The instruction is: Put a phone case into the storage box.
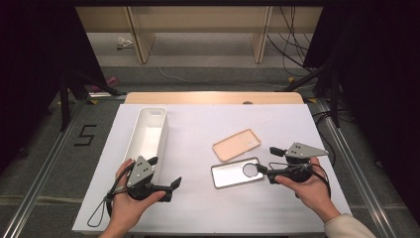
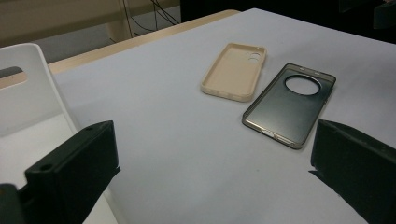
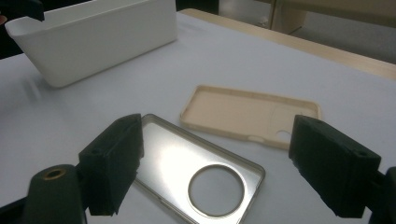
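Note:
Two phone cases lie open side up on the white table cover [image 1: 198, 208]. The beige case [image 1: 236, 145] [image 2: 236, 70] [image 3: 243, 114] is the farther one. In front of it is the smoky clear case [image 1: 233, 174] [image 2: 289, 105] [image 3: 173, 158], which has a round camera hole. My right gripper [image 1: 267, 159] [image 3: 219, 168] is open, level and pointing left. Its jaws stand on either side of the hole end of the clear case, and I cannot tell if they touch it. My left gripper [image 1: 165, 172] [image 2: 210, 186] is open and holds nothing, near the front end of the bin.
A long white bin [image 1: 148, 134] [image 2: 28, 93] [image 3: 93, 42] stands lengthwise on the left of the cover, with nothing in it. The wooden table edge [image 1: 213, 97] runs along the back. Beyond it are floor cables and shelving. Dark drapes flank both sides.

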A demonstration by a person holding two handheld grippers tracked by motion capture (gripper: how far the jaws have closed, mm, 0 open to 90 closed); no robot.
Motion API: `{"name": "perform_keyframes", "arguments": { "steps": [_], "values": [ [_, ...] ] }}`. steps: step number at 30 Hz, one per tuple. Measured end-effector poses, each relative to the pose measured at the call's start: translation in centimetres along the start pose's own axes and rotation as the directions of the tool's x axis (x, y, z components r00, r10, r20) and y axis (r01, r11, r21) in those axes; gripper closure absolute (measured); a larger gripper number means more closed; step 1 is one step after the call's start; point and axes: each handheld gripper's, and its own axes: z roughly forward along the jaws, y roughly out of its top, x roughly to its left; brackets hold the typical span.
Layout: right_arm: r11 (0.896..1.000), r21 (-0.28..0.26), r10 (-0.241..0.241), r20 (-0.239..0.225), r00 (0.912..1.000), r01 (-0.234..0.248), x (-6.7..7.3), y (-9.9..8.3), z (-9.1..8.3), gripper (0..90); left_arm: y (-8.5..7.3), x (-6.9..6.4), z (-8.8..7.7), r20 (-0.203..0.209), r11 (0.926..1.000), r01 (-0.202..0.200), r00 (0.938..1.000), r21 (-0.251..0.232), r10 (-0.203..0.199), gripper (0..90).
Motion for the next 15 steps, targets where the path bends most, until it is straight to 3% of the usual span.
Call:
{"name": "perform_keyframes", "arguments": {
  "steps": [5, 7, 8, 9, 10, 15],
  "values": [
    [1.000, -0.002, -0.010, -0.003, 1.0000, 0.010, 0.2, 0.1, 0.1, 20.6, 0.1, -0.1, 0.0, -0.001, 1.0000, -0.006, 1.0000, 0.002, 0.006, 0.4],
    [1.000, -0.001, -0.011, -0.013, 0.9999, 0.011, 0.3, 0.1, 0.2, 30.8, 0.0, -0.1, 0.1, 0.000, 1.0000, -0.005, 1.0000, 0.003, 0.005, 0.4],
    [1.000, -0.001, -0.011, -0.013, 0.9999, 0.011, 0.3, 0.1, 0.2, 30.8, 0.0, -0.1, 0.1, 0.000, 1.0000, -0.003, 1.0000, 0.002, 0.003, 0.4],
    [1.000, 0.000, -0.017, -0.032, 0.9994, 0.017, 0.6, 0.3, 0.3, 43.8, 0.0, -0.1, 0.1, -0.001, 1.0000, -0.004, 1.0000, 0.002, 0.004, 0.5],
    [1.000, 0.000, -0.017, -0.032, 0.9994, 0.017, 0.6, 0.3, 0.3, 43.8, 0.0, -0.1, 0.1, 0.000, 1.0000, -0.005, 1.0000, 0.003, 0.005, 0.5],
    [0.998, 0.045, -0.040, -0.080, 0.9960, 0.044, 1.5, 0.7, 1.2, 81.0, 0.1, -0.3, 0.3, 0.002, 0.9999, -0.010, 1.0000, 0.008, 0.010, 0.6]
  ]
}}
